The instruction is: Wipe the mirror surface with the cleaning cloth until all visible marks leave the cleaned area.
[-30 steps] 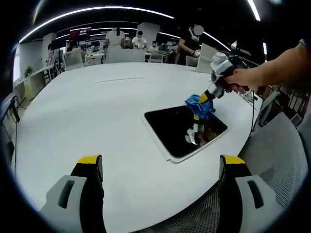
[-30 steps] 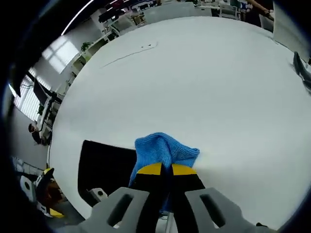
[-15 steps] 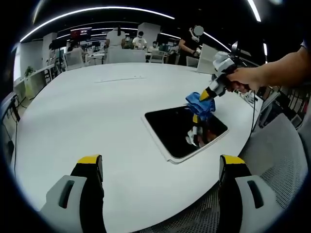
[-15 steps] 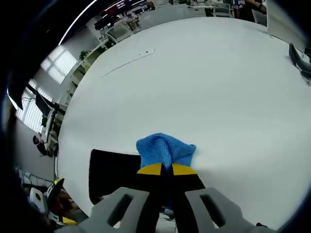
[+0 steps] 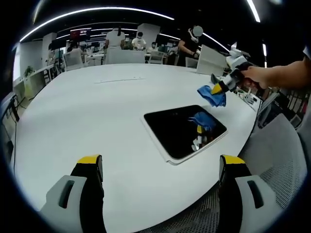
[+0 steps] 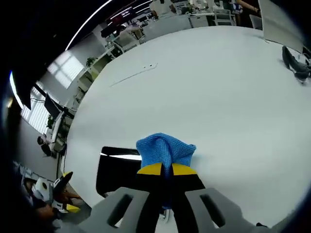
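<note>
The mirror (image 5: 182,131) lies flat on the white table (image 5: 87,116), a dark glass in a white frame. My right gripper (image 5: 224,87) hangs in the air past the mirror's far right corner, held by a hand, shut on the blue cloth (image 5: 213,95). The cloth is off the glass, and its blue reflection (image 5: 201,119) shows in the mirror. In the right gripper view the cloth (image 6: 165,148) bunches above my shut right gripper (image 6: 167,169), with the mirror (image 6: 119,167) below and to the left. My left gripper (image 5: 160,162) stands open, short of the mirror's near edge.
A thin cable (image 5: 119,79) lies across the far part of the table. A dark object (image 6: 295,65) sits near the table's right edge. Desks, chairs and people stand beyond the table. A mesh chair (image 5: 279,150) is at the near right.
My right gripper has lifted the blue cloth off the mirror's far corner and carried it up and to the right. The left gripper has stayed still and open.
</note>
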